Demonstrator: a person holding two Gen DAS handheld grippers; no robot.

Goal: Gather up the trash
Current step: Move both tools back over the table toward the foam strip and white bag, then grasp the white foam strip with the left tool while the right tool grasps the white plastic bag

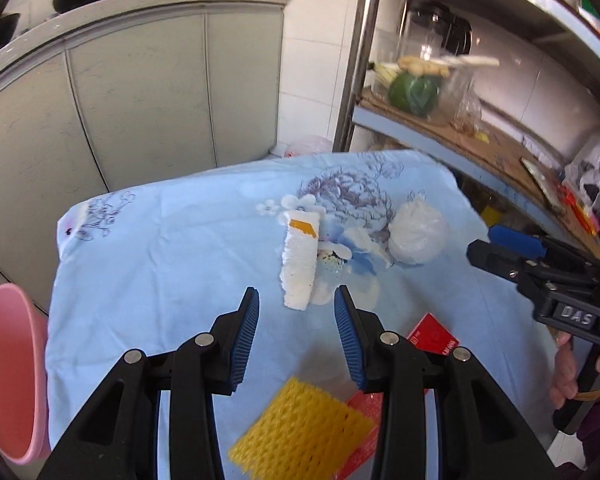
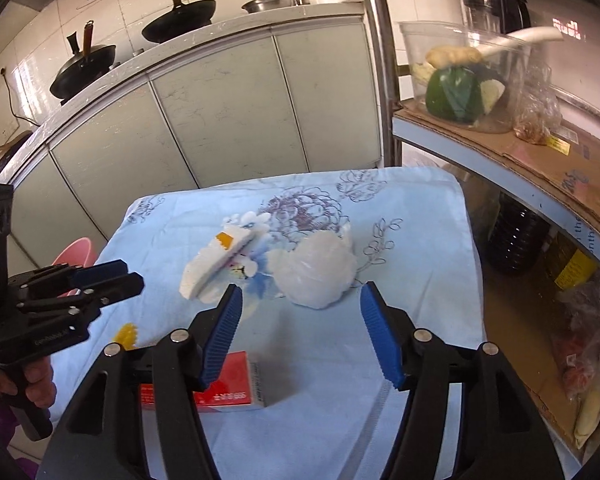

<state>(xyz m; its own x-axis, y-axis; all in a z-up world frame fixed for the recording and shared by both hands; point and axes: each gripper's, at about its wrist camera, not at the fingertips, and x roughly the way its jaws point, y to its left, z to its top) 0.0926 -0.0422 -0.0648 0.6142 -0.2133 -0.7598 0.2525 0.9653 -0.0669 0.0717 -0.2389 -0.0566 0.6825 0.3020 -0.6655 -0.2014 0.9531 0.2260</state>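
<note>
On a table under a light blue flowered cloth (image 1: 160,248) (image 2: 420,240) lies trash. A white foam strip with an orange patch (image 1: 300,260) (image 2: 216,256) sits mid-table, beside a crumpled white plastic wad (image 1: 418,236) (image 2: 320,272). Nearer me lie a yellow foam net (image 1: 300,440) (image 2: 127,336) and a red box (image 1: 434,336) (image 2: 224,388). My left gripper (image 1: 296,300) (image 2: 120,274) hangs open just short of the foam strip, with nothing between its fingers. Open as well, my right gripper (image 2: 300,296) (image 1: 488,246) hovers in front of the plastic wad.
A pink basin (image 1: 8,368) (image 2: 74,254) stands at the table's left side. Grey-green cabinets (image 1: 140,92) with pans on top run behind. A metal rack (image 2: 500,168) on the right holds a clear container of vegetables (image 2: 460,80), cardboard and bags.
</note>
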